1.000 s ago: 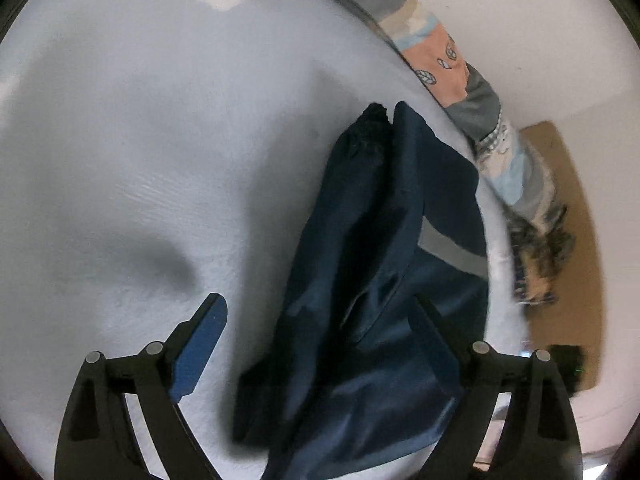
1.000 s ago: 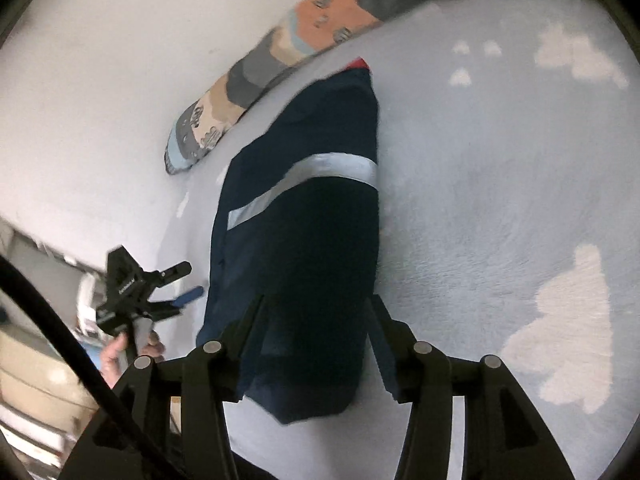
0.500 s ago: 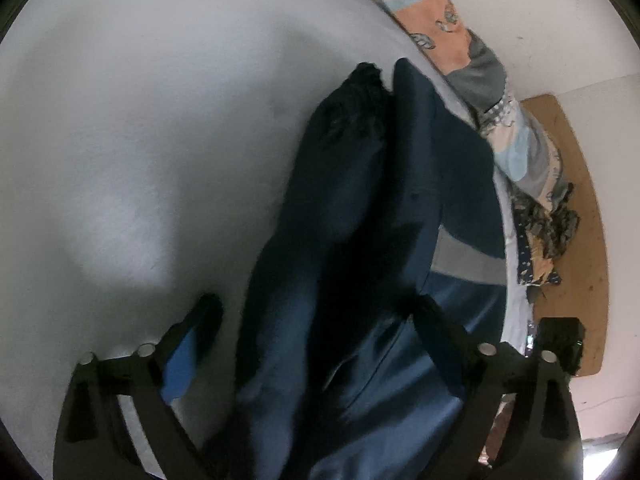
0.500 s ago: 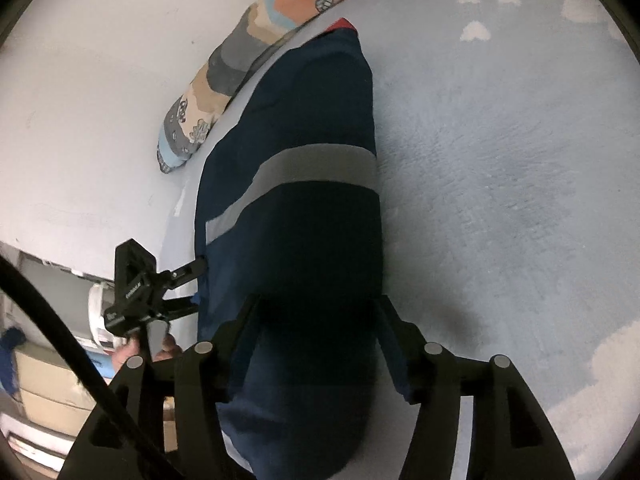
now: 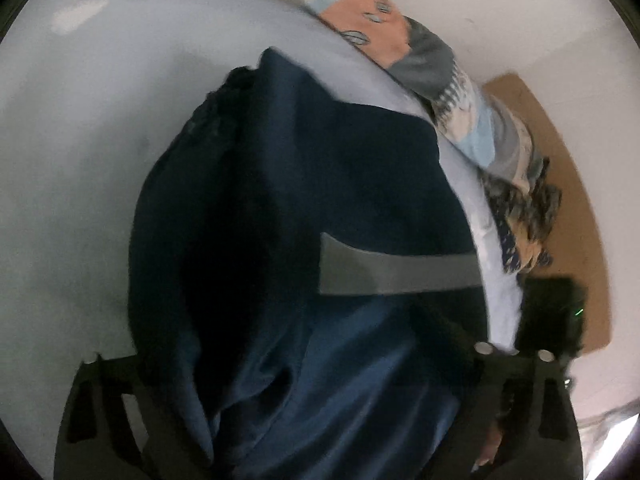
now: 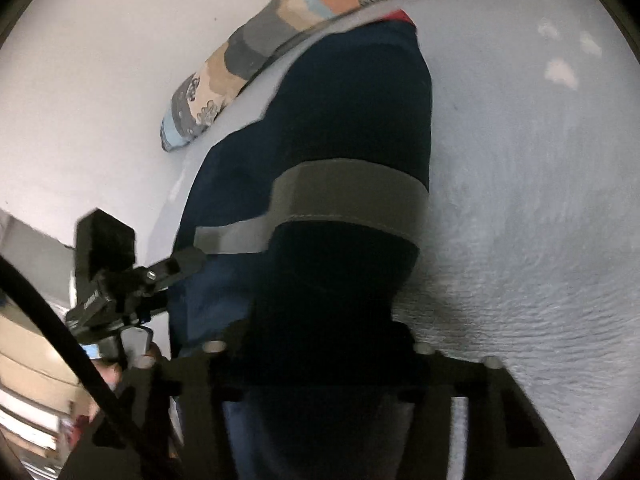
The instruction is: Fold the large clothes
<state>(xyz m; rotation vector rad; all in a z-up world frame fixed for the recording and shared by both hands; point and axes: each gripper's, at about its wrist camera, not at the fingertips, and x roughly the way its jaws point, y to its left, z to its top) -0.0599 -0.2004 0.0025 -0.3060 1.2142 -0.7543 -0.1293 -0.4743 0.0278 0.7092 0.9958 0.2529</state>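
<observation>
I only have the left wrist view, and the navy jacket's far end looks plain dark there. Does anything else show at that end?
Observer: Yes. In the right wrist view a small red patch peeks out at the far end of the navy jacket.
Operator: I see the grey stripe on one side only. Does it go further?
Observer: It does. In the right wrist view the grey stripe also crosses the folded-over top layer, right to the jacket's edge.
</observation>
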